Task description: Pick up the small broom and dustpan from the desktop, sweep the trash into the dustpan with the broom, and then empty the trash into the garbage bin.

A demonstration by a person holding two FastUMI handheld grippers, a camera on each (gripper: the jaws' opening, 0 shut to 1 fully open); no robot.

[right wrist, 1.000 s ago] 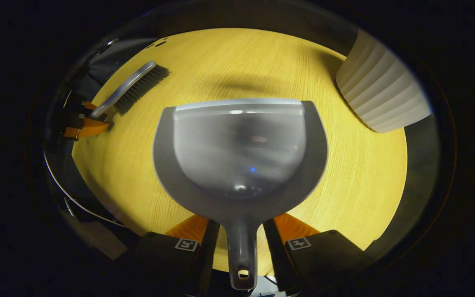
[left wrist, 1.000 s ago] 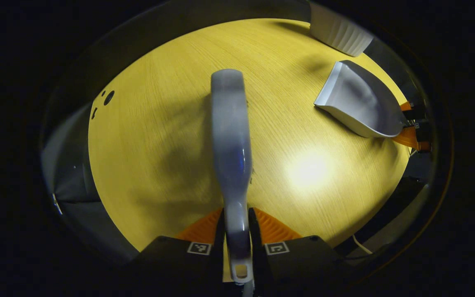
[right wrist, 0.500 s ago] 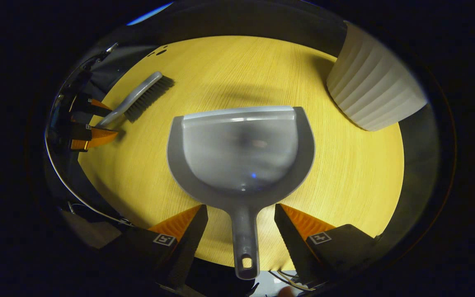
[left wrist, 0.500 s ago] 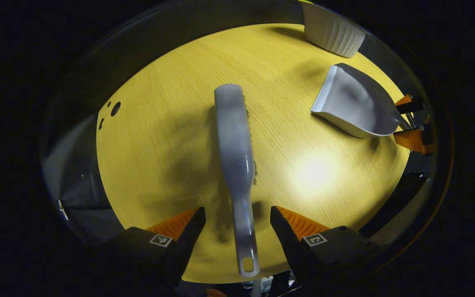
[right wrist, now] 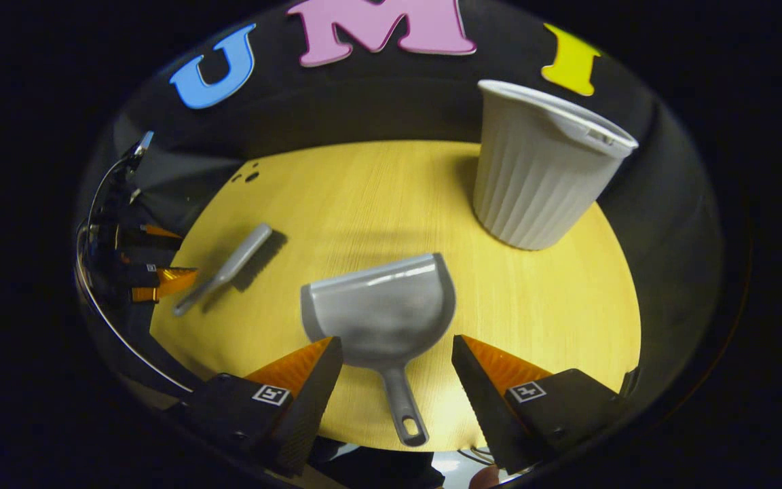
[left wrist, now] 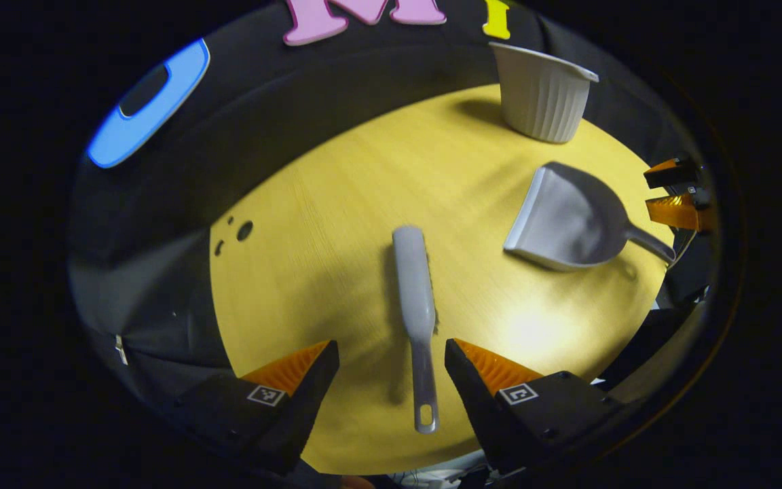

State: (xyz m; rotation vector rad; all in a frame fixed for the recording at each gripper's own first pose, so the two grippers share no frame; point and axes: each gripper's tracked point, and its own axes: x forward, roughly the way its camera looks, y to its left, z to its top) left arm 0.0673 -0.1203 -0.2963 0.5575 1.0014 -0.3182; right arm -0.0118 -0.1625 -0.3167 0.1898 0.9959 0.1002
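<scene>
A grey small broom (left wrist: 415, 305) lies flat on the yellow round table (left wrist: 337, 231), its handle pointing back between the fingers of my open left gripper (left wrist: 391, 353), which hovers above it without touching. The grey dustpan (right wrist: 383, 314) rests on the table with its handle reaching toward my open right gripper (right wrist: 396, 350), also apart from it. In the left gripper view the dustpan (left wrist: 567, 221) lies to the right, with the right gripper (left wrist: 673, 193) behind it. From the right gripper view, the broom (right wrist: 231, 265) lies at the left, near the left gripper (right wrist: 160, 261).
A white ribbed garbage bin (right wrist: 540, 176) stands upright at the table's far right; in the left gripper view the bin (left wrist: 540, 92) is at the far edge. Small dark holes (left wrist: 238, 234) mark the tabletop at the left. Black cloth walls surround the table.
Both grippers opened, let go of the broom and the dustpan, and drew back and up. Broom and dustpan now lie free on the table.
</scene>
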